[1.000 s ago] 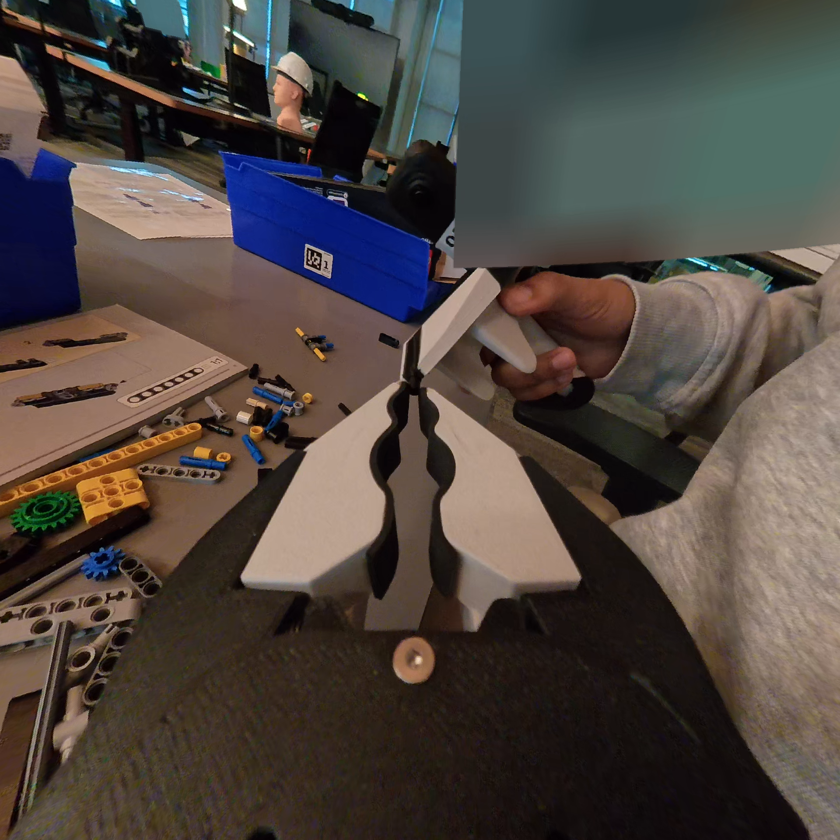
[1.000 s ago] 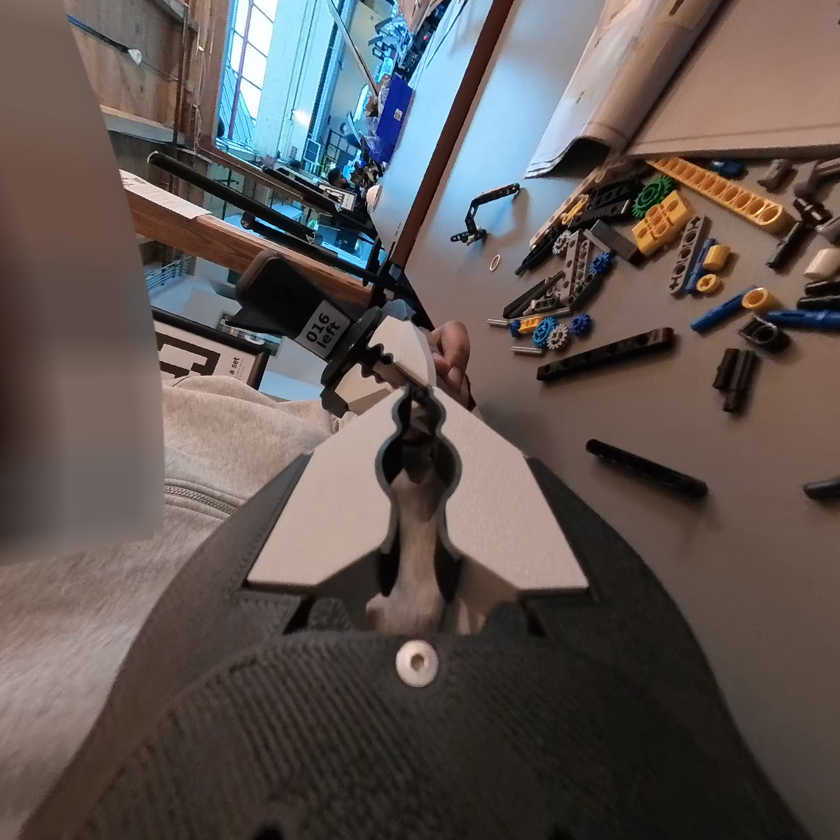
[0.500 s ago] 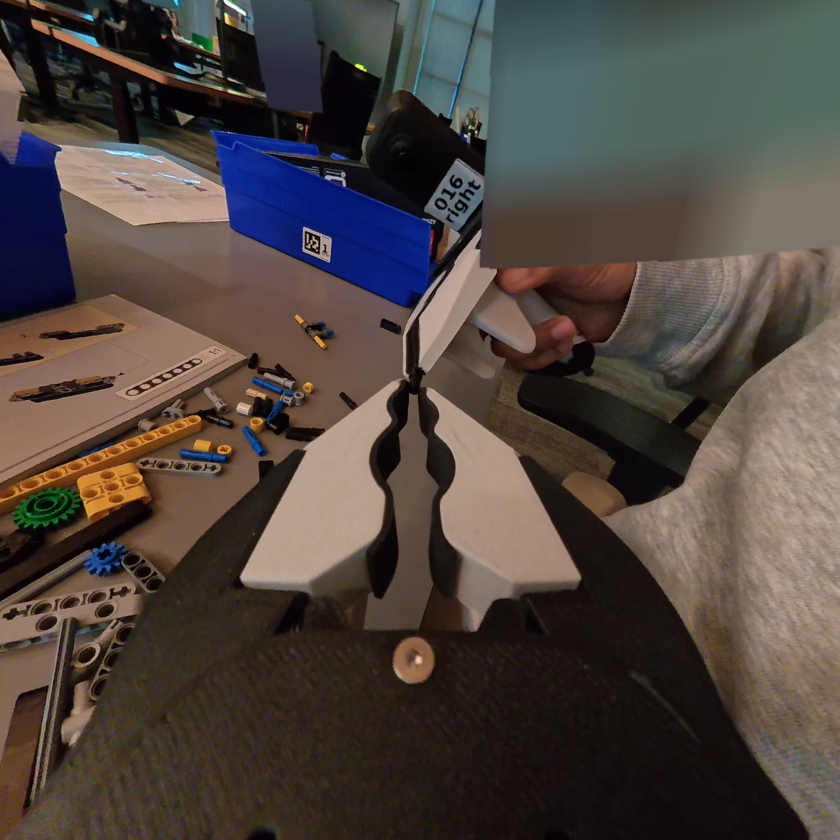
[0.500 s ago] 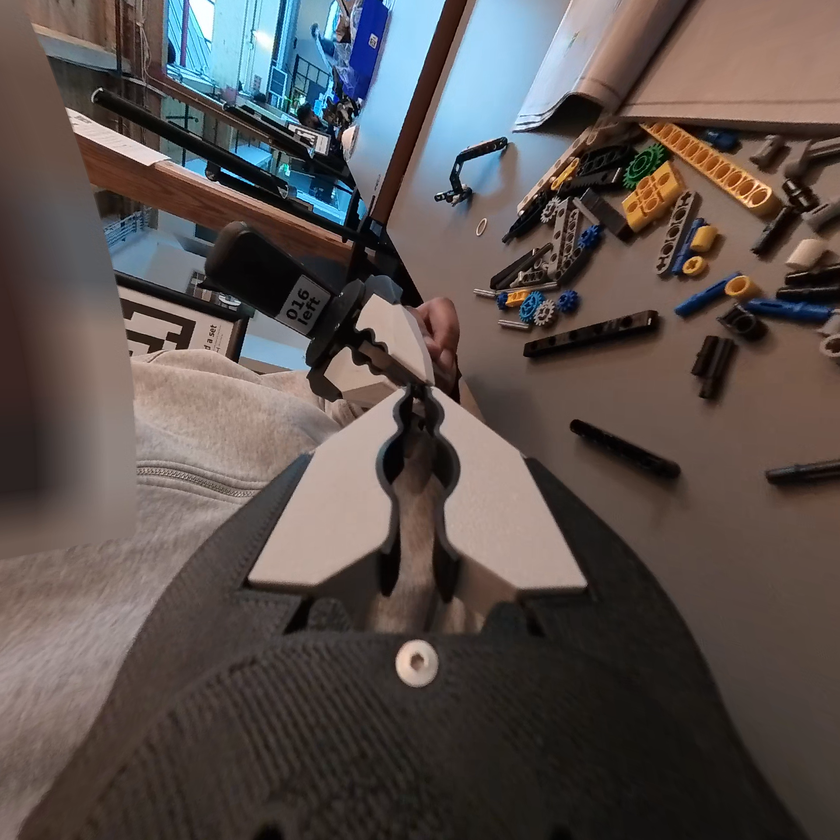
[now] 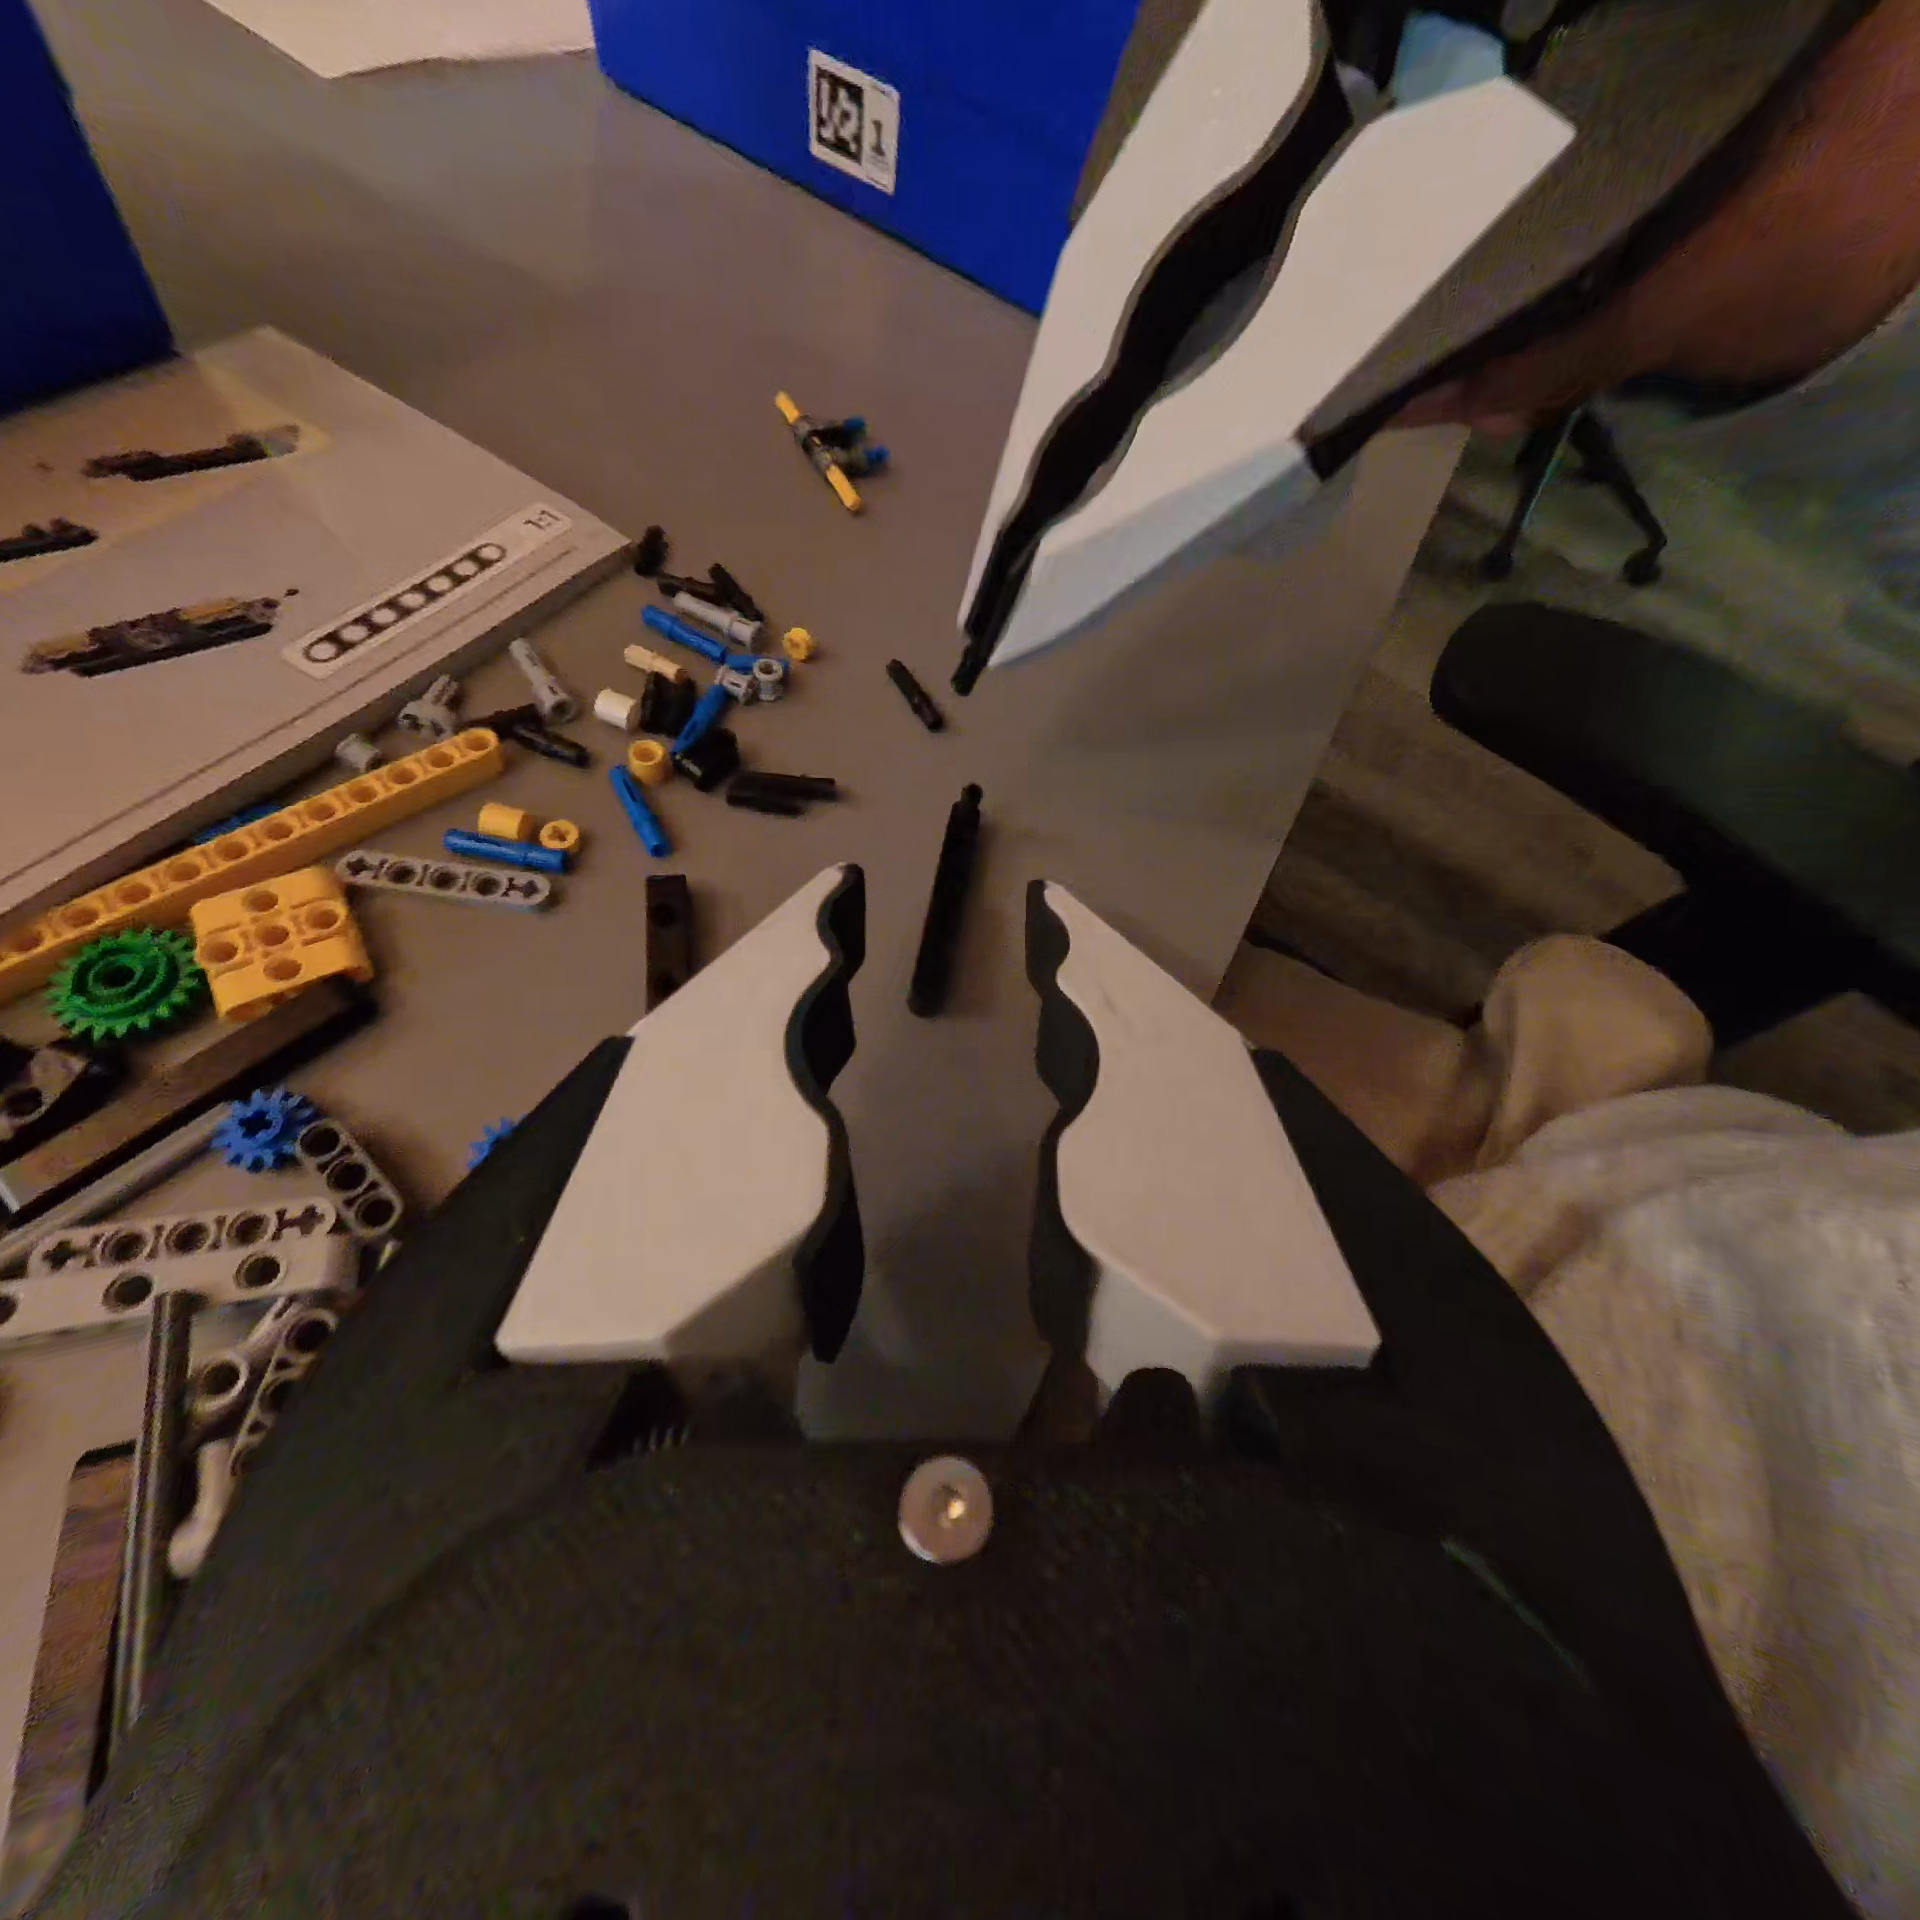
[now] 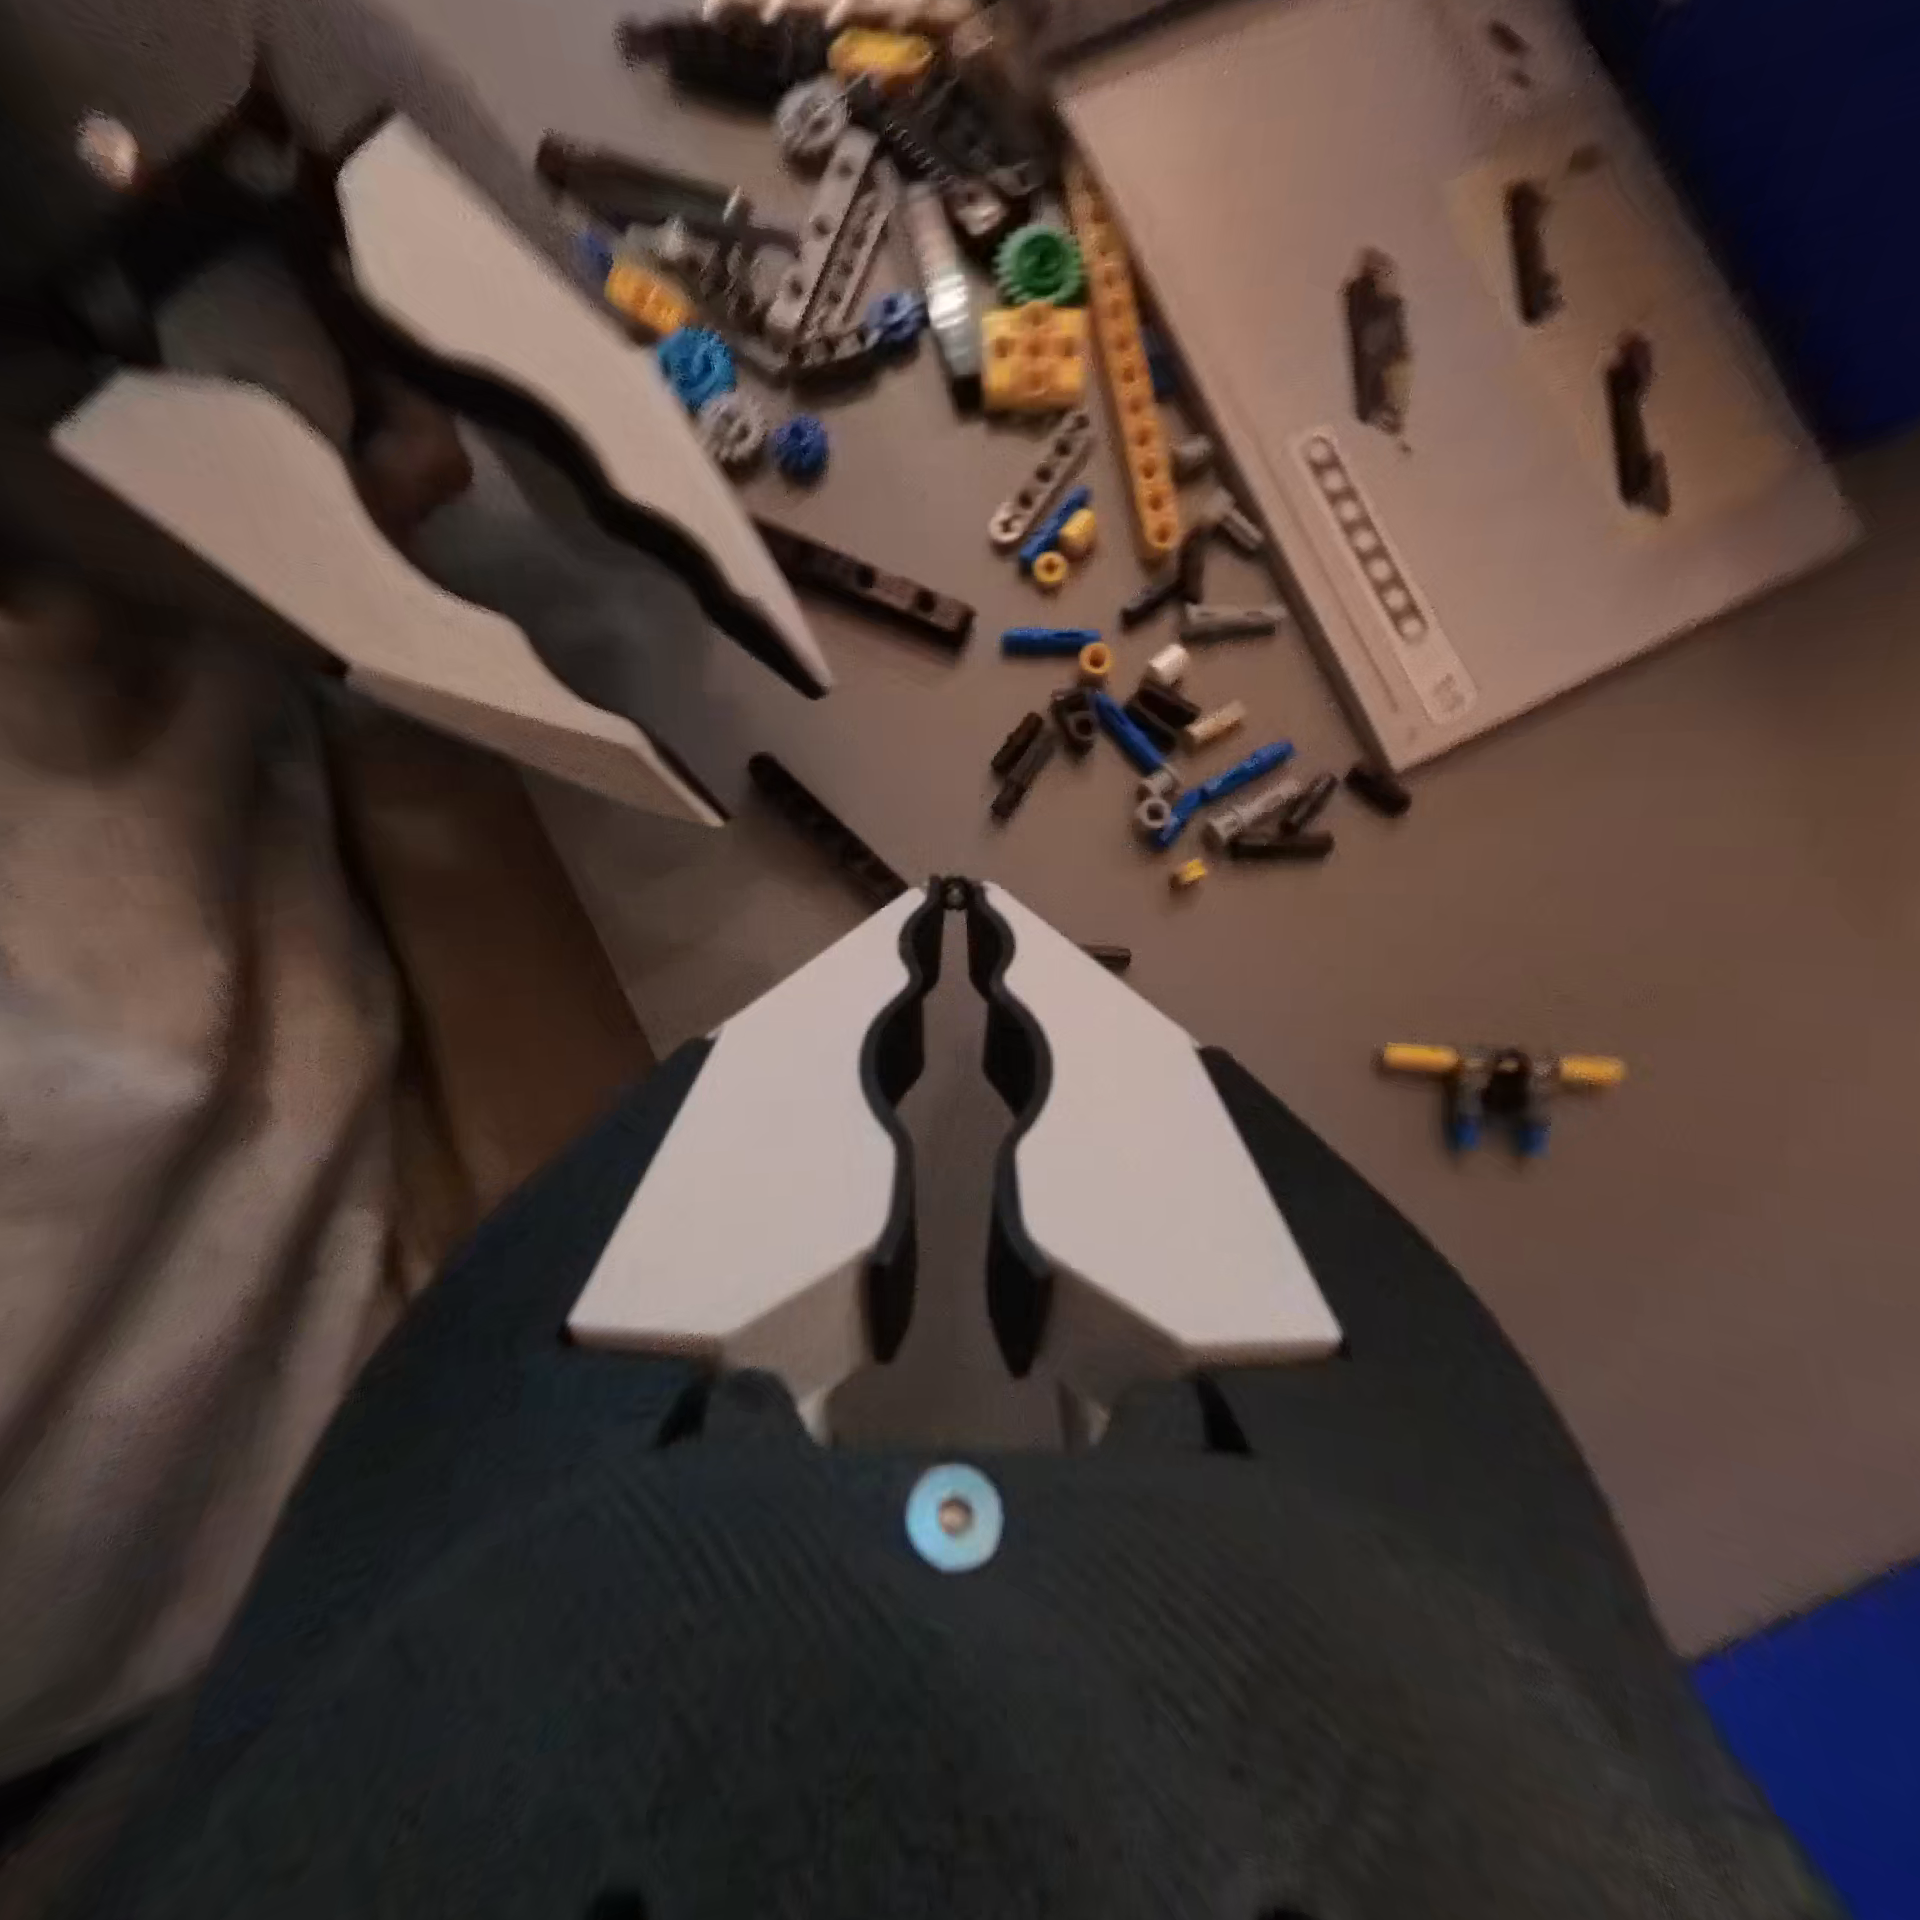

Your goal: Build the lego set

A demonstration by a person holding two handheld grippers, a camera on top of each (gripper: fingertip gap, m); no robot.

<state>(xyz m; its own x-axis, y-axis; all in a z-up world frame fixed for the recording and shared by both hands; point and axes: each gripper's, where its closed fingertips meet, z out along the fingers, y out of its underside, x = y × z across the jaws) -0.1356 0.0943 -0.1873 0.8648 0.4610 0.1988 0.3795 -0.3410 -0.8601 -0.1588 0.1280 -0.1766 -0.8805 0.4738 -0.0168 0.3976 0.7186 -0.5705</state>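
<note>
My left gripper [image 5: 945, 883] is open and empty, low over the grey table [image 5: 1122, 790]. A long black axle [image 5: 943, 904] lies on the table between its fingertips. My right gripper [image 6: 951, 894] is shut on a small black pin [image 6: 951, 888] at its very tips. It shows in the left wrist view [image 5: 971, 670] just beyond the axle, with the pin [image 5: 966, 681] poking out. The left gripper also shows in the right wrist view [image 6: 769, 750], jaws apart over the axle [image 6: 821, 831]. Loose parts lie to the left: a yellow beam [image 5: 260, 842], a green gear [image 5: 125, 982], and blue and black pins [image 5: 675, 717].
An instruction booklet [image 5: 260, 561] lies at the left, blue bins [image 5: 935, 125] at the back. A small yellow, black and blue sub-assembly [image 5: 831, 447] lies apart. The table edge [image 5: 1299, 779] runs close on the right, with a chair [image 5: 1662, 727] and a person's sleeve [image 5: 1662, 1351] beyond. Some 5 centimetres of space lies between my two pairs of fingers. The green gear [image 5: 125, 982] is about 12 centimetres from my left fingertips. Look for it in the right wrist view [image 6: 1038, 251] too.
Both grippers, shut tip to tip in the air before, have dropped toward the table and parted. The left gripper has opened. The right stays shut on the black pin.
</note>
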